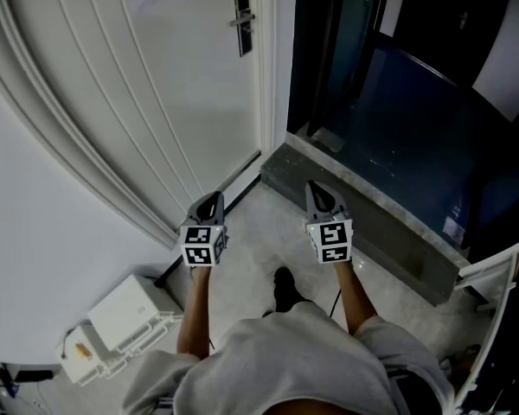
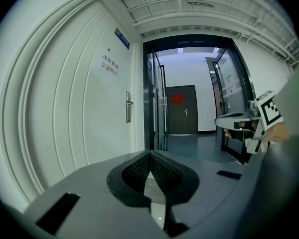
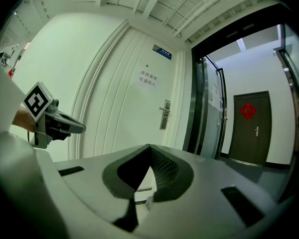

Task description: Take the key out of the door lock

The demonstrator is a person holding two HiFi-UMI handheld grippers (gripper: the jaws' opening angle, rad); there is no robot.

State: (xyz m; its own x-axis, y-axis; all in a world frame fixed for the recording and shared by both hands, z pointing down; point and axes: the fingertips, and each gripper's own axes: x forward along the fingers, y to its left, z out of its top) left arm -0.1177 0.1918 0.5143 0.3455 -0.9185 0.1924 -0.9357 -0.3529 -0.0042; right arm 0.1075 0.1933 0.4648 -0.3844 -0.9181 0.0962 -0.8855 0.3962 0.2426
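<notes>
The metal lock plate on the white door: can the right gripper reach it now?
Probably not yet. The metal lock plate on the white door stands well ahead of the right gripper. Nothing blocks the way, so a step closer should do.

I am looking into a corridor of an office-type or institutional building. A white panelled door (image 1: 156,85) with a steel lock plate and lever handle (image 1: 242,20) carries a printed paper notice (image 3: 148,78), and a small blue room sign (image 3: 162,52) sits higher up. Beside it I see dark-framed glass doors (image 2: 157,108) over a grey stone threshold (image 1: 363,206). Further along is a dark door with a red ornament (image 2: 183,116). Bare white ceiling beams (image 3: 139,4) run overhead.
</notes>
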